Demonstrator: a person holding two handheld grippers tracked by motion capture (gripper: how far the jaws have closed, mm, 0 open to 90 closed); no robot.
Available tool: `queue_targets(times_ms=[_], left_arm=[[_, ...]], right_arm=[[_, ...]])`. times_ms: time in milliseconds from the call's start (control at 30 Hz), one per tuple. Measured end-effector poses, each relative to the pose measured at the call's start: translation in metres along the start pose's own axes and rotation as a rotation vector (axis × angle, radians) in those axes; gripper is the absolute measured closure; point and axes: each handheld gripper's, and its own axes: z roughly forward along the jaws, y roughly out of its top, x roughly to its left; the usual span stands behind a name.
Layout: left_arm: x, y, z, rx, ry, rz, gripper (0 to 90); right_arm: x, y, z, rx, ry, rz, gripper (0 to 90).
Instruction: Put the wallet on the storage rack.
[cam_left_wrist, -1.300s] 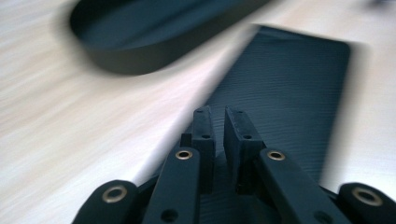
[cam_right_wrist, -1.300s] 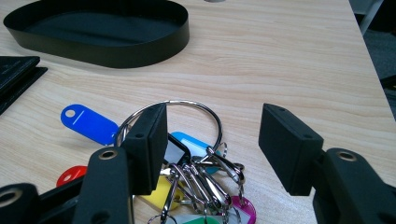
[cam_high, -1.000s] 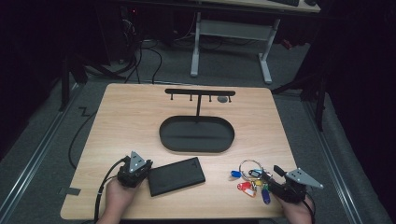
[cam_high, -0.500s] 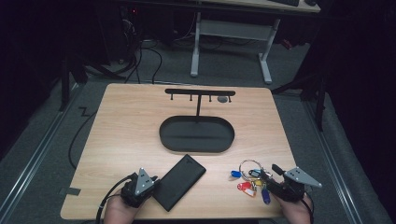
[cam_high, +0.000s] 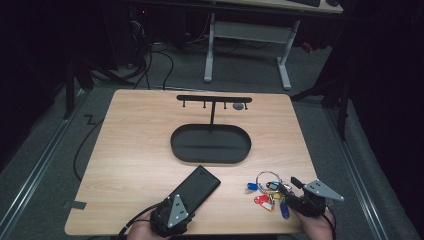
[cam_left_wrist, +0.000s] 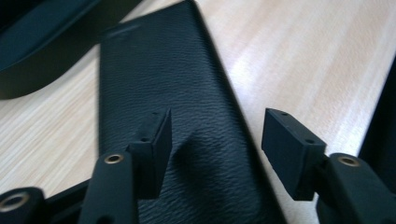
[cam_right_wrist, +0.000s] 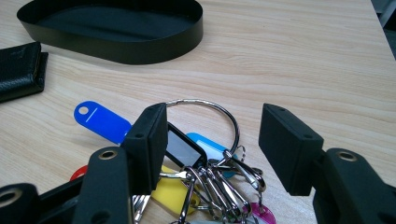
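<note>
dark room, light wood table (cam_high: 140, 150) on grey floor, a white-legged desk frame (cam_high: 245, 35) behind it at 12 o'clock. on the table we see a black oval tray (cam_high: 210, 144) just past centre, with a thin post rising from its far rim to a black hook bar (cam_high: 214, 99).

our left gripper (cam_high: 176, 210) sits at the near edge, about 7 o'clock from the tray. a black wallet (cam_high: 196, 186) lies flat on the wood, slanting from the gripper toward 1 o'clock, its far corner near the tray but apart from it. in the left gripper view the wallet (cam_left_wrist: 173, 93) shows a textured leather face, and the left gripper (cam_left_wrist: 215, 140) has its jaws apart, one pad over the leather, the other out over bare wood past the wallet's long edge. nothing clamped. we cannot tell if the pad touches the leather.

our right gripper (cam_high: 295, 192) is at the near edge too, about 5 o'clock from the tray. the key bunch (cam_high: 270, 192) lies on the table just beside it at its 9 o'clock: steel ring, blue, red and yellow tags. in the right gripper view the key bunch (cam_right_wrist: 201, 158) sits between and below the jaws, ring toward 12 o'clock, blue tag toward 10. the right gripper (cam_right_wrist: 212, 144) has jaws wide apart, gripping nothing. the tray (cam_right_wrist: 116, 28) shows at 11 o'clock and the wallet's end (cam_right_wrist: 21, 70) at 9.
</note>
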Motion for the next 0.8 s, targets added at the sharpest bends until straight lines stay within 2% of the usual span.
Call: queue_targets(times_ms=[100,133,167,200,233,267,333,500,667,700,800], left_arm=[[-0.012,0.002,0.006,0.029,0.061,0.093,38.2],[-0.012,0.002,0.006,0.029,0.061,0.093,38.6],[-0.015,0.001,0.006,0.027,0.107,0.129,42.0],[-0.015,0.001,0.006,0.027,0.107,0.129,46.1],[-0.016,0.000,0.007,0.025,0.127,0.151,49.5],[-0.016,-0.003,0.006,0.012,0.129,0.164,50.2],[-0.015,-0.003,0.006,0.008,0.127,0.160,50.9],[-0.015,-0.003,0.003,0.012,0.122,0.170,63.2],[-0.012,-0.003,0.000,0.001,0.116,0.147,70.4],[-0.011,-0.004,0.000,-0.006,0.110,0.133,71.4],[-0.011,-0.004,-0.001,-0.009,0.123,0.133,74.1]], right_arm=[[0.000,0.000,0.000,0.003,0.001,0.004,42.5],[-0.001,0.000,0.000,0.003,0.001,0.005,42.5],[-0.001,0.000,0.000,0.005,0.001,0.008,42.5],[-0.001,-0.001,0.001,0.007,0.002,0.008,42.5],[-0.001,-0.001,0.001,0.009,0.004,0.008,42.5],[0.000,-0.001,0.001,0.011,0.005,0.009,42.5],[0.000,-0.001,0.001,0.011,0.006,0.006,42.5],[0.000,-0.001,0.002,0.012,0.009,0.006,42.5],[0.000,-0.001,0.002,0.011,0.012,0.008,42.5],[0.000,-0.001,0.002,0.010,0.013,0.010,42.5],[-0.001,-0.001,0.002,0.010,0.015,0.013,42.5]])
